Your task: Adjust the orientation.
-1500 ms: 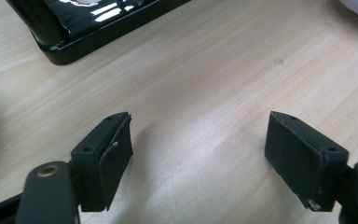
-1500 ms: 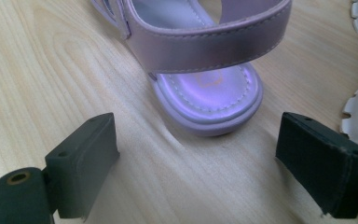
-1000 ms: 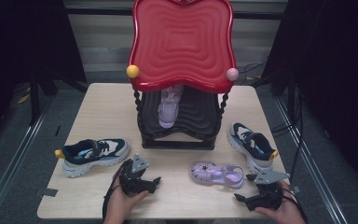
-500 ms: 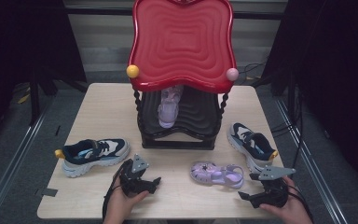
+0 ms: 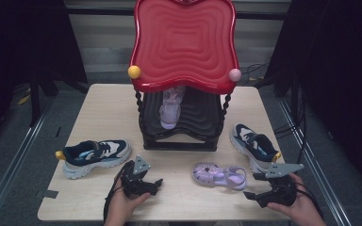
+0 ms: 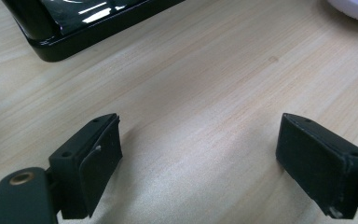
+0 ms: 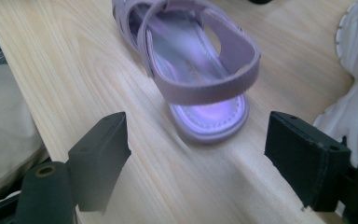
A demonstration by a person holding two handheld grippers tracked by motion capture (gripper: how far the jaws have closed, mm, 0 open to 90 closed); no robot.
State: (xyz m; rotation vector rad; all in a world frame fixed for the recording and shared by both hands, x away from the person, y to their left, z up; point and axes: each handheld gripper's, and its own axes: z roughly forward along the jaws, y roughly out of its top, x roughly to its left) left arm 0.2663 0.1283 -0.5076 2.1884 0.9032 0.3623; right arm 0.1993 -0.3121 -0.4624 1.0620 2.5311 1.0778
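Observation:
A lilac sandal lies on its sole on the wooden table, toe to the left. My right gripper hovers just right of its heel and points at it. In the right gripper view the sandal has its heel strap just ahead of my right gripper. The jaws have just been closing a little but stand wide apart, with nothing pressed between them. My left gripper rests near the front edge. In its own view the left gripper is open over bare wood. A matching sandal lies on the rack's lower shelf.
A rack with a red wavy top and a black base stands mid-table. One navy-and-white sneaker lies front left. Another sneaker lies right of the rack, close to the sandal, with its white sole beside my right jaw.
My right gripper has risen a little beside the sandal's heel. The left gripper and all the shoes have stayed where they were.

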